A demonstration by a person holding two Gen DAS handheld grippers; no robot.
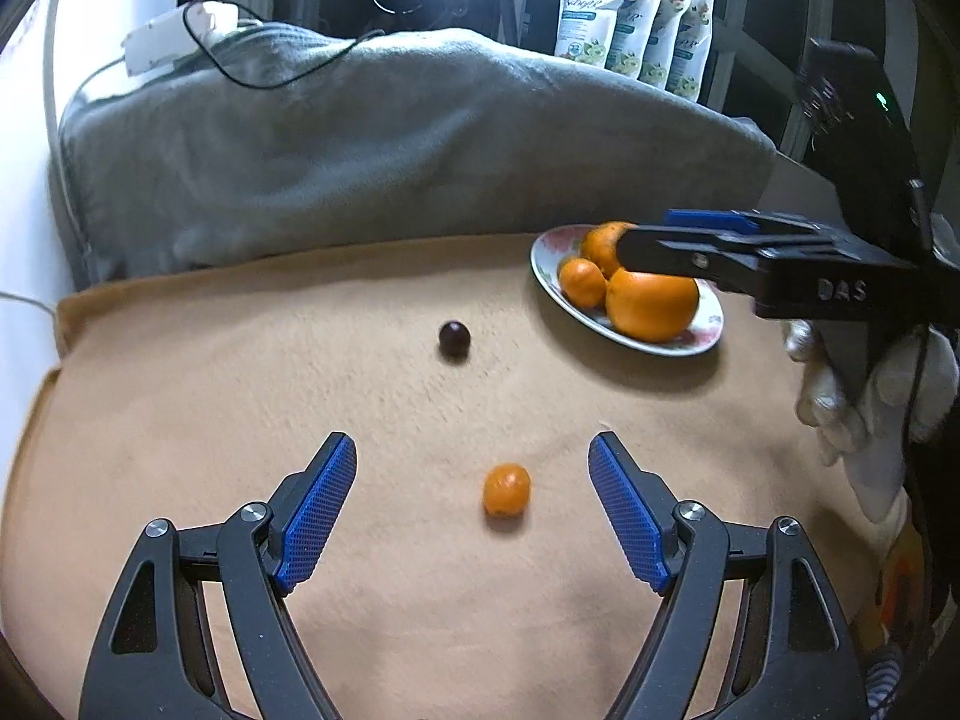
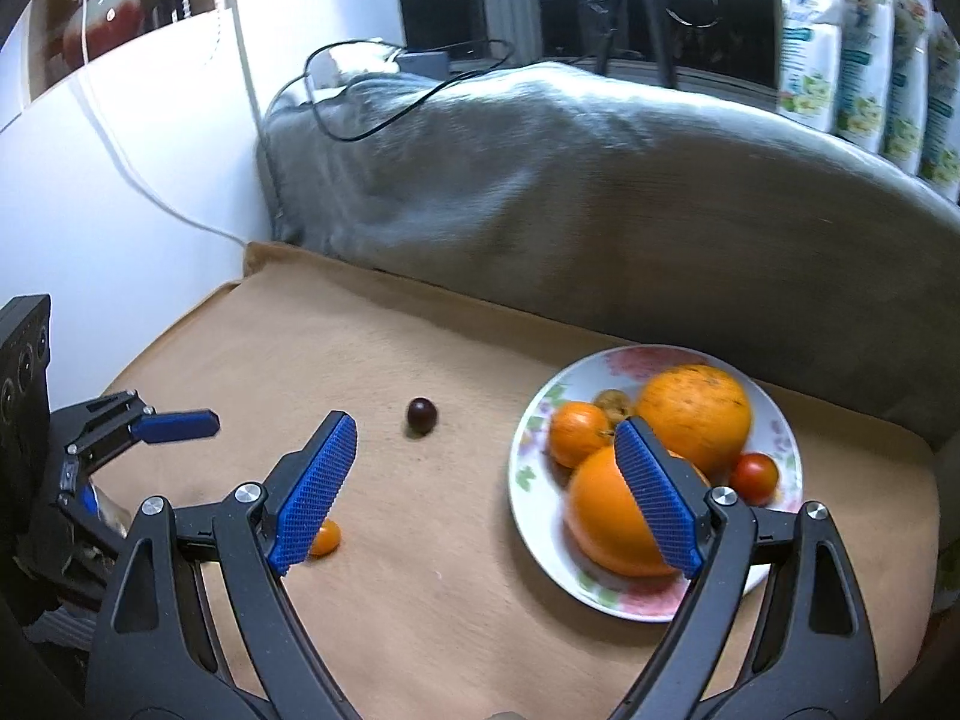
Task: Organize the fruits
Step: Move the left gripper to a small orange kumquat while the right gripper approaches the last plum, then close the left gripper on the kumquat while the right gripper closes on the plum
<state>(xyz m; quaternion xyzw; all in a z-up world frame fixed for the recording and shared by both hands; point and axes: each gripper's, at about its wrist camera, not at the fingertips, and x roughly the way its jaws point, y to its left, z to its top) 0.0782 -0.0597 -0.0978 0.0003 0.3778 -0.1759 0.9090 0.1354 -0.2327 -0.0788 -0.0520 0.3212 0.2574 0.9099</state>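
A small orange kumquat [image 1: 507,490] lies on the tan cloth [image 1: 240,390], between and just ahead of the open blue-padded fingers of my left gripper [image 1: 472,453]. A dark cherry-like fruit [image 1: 454,339] rests farther out on the cloth. A floral plate [image 1: 549,276] at the right holds several oranges [image 1: 651,303]. In the right wrist view the plate [image 2: 600,597] also carries a red tomato [image 2: 756,477] and a small brownish fruit [image 2: 612,402]. My right gripper [image 2: 483,438] stands open above the plate's near-left side, nothing between its fingers. The kumquat [image 2: 325,537] peeks out behind its left finger.
A grey blanket-covered bulk [image 1: 390,138] rises behind the cloth, with a black cable [image 1: 270,75] and a white box [image 1: 174,36] on it. Several refill pouches [image 1: 636,30] stand at the back right. A white wall [image 2: 120,210] borders the left. A gloved hand [image 1: 864,408] holds the right gripper.
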